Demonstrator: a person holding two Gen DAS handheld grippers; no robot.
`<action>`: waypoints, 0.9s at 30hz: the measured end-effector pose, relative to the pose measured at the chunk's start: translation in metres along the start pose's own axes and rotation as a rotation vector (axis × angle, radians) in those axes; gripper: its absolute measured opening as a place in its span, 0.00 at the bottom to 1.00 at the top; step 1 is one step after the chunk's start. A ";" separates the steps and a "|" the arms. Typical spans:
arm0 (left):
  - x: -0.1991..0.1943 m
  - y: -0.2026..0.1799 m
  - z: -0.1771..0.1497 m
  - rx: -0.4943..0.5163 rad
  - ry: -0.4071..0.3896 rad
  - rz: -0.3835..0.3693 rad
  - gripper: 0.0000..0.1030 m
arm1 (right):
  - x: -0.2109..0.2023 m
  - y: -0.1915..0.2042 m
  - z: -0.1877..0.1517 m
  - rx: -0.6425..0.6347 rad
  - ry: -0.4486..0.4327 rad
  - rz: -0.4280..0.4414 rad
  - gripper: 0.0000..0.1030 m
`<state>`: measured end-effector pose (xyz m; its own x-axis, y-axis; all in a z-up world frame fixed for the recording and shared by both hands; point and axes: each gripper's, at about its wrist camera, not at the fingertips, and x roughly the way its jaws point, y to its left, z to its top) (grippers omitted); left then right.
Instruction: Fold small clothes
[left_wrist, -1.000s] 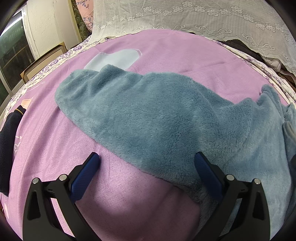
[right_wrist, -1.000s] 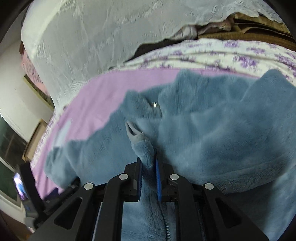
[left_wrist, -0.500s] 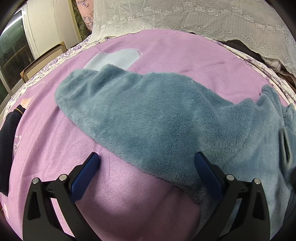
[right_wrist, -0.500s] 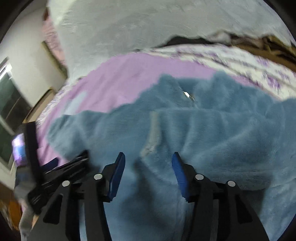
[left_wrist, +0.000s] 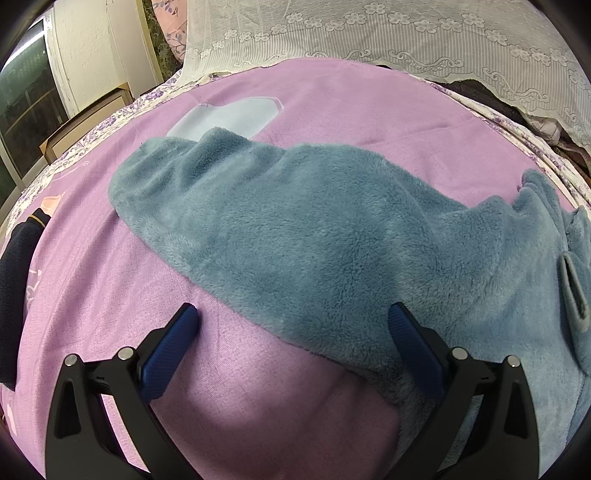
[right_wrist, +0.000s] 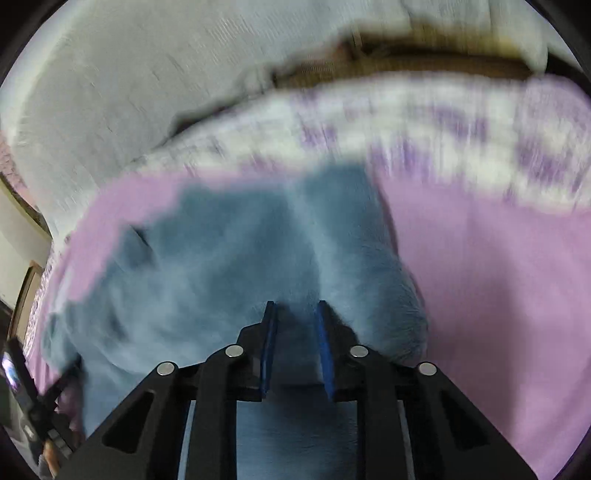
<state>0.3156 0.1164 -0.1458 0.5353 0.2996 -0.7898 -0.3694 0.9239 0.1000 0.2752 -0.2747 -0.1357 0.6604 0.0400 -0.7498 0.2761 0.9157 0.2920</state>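
Note:
A fluffy blue-grey fleece garment lies spread on a purple bedsheet. My left gripper is open wide, low over the sheet, with the garment's near edge between its fingers. In the blurred right wrist view the same garment fills the middle. My right gripper has its jaws close together around a raised fold of the fleece, so it is shut on the garment.
A white lace cover lies at the back of the bed. A dark navy garment lies at the left edge. A pale blue patch shows on the sheet. A floral bed border runs behind the garment.
My right gripper let go of the fleece flap, opened, moved right, and has closed on another fold. The flap dropped onto the garment. My left gripper has stayed still.

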 end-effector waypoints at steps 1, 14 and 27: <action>0.000 0.001 0.000 -0.001 0.000 -0.002 0.96 | -0.003 0.003 0.000 -0.008 -0.004 -0.011 0.19; -0.001 0.013 0.005 -0.036 0.039 -0.081 0.96 | 0.049 0.158 -0.030 -0.453 0.055 -0.060 0.45; 0.030 0.121 0.048 -0.384 0.160 -0.292 0.96 | 0.006 0.113 -0.041 -0.400 -0.013 0.036 0.65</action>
<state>0.3235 0.2486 -0.1285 0.5456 -0.0261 -0.8377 -0.4904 0.8006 -0.3443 0.2822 -0.1544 -0.1314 0.6740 0.0723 -0.7352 -0.0394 0.9973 0.0620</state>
